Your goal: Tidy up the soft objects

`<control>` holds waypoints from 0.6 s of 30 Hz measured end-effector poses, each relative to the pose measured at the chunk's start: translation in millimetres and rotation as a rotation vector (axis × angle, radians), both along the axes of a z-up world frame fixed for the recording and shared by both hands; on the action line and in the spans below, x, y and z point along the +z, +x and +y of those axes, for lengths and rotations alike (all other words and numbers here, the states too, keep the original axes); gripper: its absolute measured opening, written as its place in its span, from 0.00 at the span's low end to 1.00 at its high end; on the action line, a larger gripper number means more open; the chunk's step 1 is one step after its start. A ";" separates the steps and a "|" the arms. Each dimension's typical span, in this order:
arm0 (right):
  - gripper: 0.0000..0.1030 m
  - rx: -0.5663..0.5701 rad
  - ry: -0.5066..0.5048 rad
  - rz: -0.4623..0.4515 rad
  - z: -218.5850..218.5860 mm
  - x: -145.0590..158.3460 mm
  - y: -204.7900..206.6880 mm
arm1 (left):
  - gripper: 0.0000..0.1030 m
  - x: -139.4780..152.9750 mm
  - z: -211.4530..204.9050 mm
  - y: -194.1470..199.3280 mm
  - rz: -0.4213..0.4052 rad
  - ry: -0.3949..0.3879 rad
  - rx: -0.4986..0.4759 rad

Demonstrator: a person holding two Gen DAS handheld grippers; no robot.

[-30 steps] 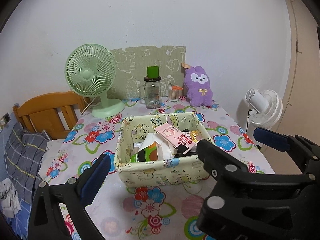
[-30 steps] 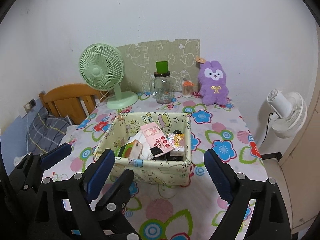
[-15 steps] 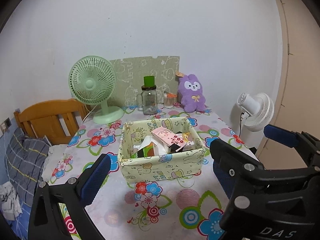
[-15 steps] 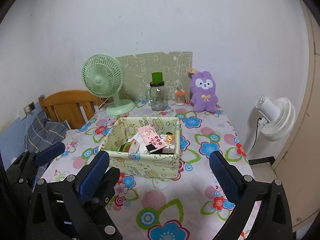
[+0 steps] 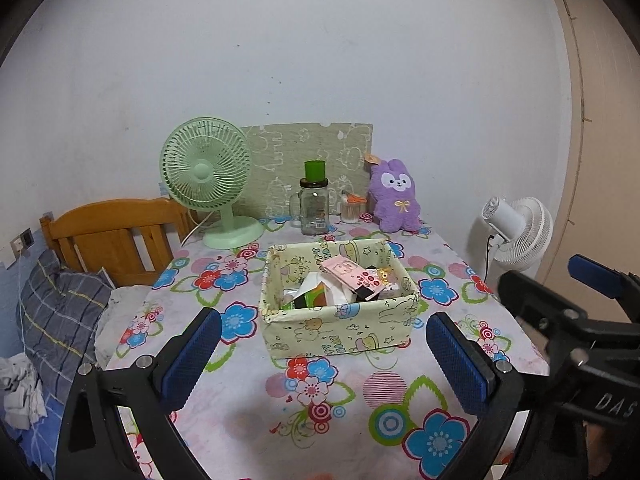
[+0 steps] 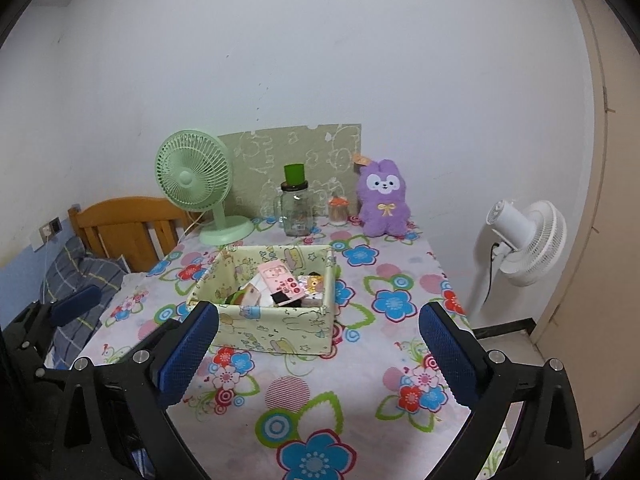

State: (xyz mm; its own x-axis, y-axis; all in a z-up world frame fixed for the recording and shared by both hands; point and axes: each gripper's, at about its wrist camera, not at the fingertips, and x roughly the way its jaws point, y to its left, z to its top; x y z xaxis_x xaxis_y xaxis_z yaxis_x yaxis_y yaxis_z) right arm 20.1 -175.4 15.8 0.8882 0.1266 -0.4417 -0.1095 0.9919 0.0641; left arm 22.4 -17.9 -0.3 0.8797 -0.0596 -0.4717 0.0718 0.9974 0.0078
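Right now both grippers hang over the near edge of the table (image 5: 452, 280), which is covered in a flowered cloth. Seen from its own camera, the left gripper (image 5: 324, 354) has its blue-padded jaws spread wide with nothing between them but bare cloth. Likewise the right gripper (image 6: 318, 350) stands wide open and holds nothing; from the left wrist view it also shows as a black frame at the right edge.

Mid-table sits a pale yellow fabric box (image 5: 340, 330) with a cartoon print, its walls upright. Inside lies a jumble: a pink card (image 5: 344, 270) leaning across the top, a green-and-white carton (image 5: 316, 298), and some small dark and yellow items I cannot identify. The box rests ahead of both grippers, apart from their pads.

Along the back, against the wall, a purple plush bunny (image 6: 383, 204) sits upright at the table's far right corner, with a tag at its ear. Just beside it, to the left, stands a small jar of toothpicks (image 6: 338, 210), then a clear glass mug-jar with a green cup (image 6: 295, 174) inverted on top, then a green desk fan (image 6: 196, 184). A patterned green board (image 6: 292, 152) leans on the wall behind them.

Left of the table are a wooden headboard (image 5: 108, 236) and a plaid pillow (image 5: 56, 320); a white fan (image 6: 524, 240) stands to the right
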 end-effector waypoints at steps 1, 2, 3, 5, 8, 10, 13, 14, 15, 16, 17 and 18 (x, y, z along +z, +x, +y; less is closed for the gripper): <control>0.98 -0.006 -0.001 -0.006 -1.6 1.0 -2.6 | 1.00 1.0 1.3 -1.7 -0.004 -0.001 0.005; 0.98 -0.011 -0.002 -0.012 -2.7 2.3 -4.9 | 1.00 1.6 3.0 -3.6 -0.008 -0.002 0.012; 0.98 -0.013 -0.002 -0.019 -4.2 3.3 -7.4 | 1.00 2.5 4.9 -5.3 -0.013 -0.003 0.018; 0.99 -0.019 -0.002 -0.028 -6.2 4.8 -10.7 | 1.00 3.7 8.9 -9.0 -0.020 -0.004 0.029; 0.99 -0.030 0.002 -0.040 -9.0 4.9 -15.3 | 1.00 5.2 14.6 -14.4 -0.030 -0.005 0.041; 0.99 -0.034 0.007 -0.040 -10.9 3.8 -17.8 | 1.00 6.4 18.1 -17.4 -0.038 -0.009 0.049; 0.99 -0.043 0.017 -0.035 -12.7 1.9 -19.3 | 1.00 8.2 22.3 -20.2 -0.043 -0.015 0.059; 0.99 -0.046 0.020 -0.034 -13.0 1.4 -19.5 | 1.00 8.8 22.8 -20.8 -0.045 -0.015 0.059; 0.99 -0.048 0.022 -0.034 -13.4 1.0 -20.0 | 1.00 9.1 23.4 -21.5 -0.046 -0.017 0.058; 0.99 -0.049 0.022 -0.036 -13.4 0.8 -20.7 | 1.00 9.2 22.9 -22.2 -0.048 -0.018 0.056; 0.99 -0.050 0.020 -0.038 -13.2 0.6 -21.3 | 1.00 9.5 22.9 -22.7 -0.050 -0.021 0.053; 0.99 -0.051 0.018 -0.041 -12.8 0.6 -22.0 | 1.00 9.4 23.1 -22.8 -0.051 -0.024 0.052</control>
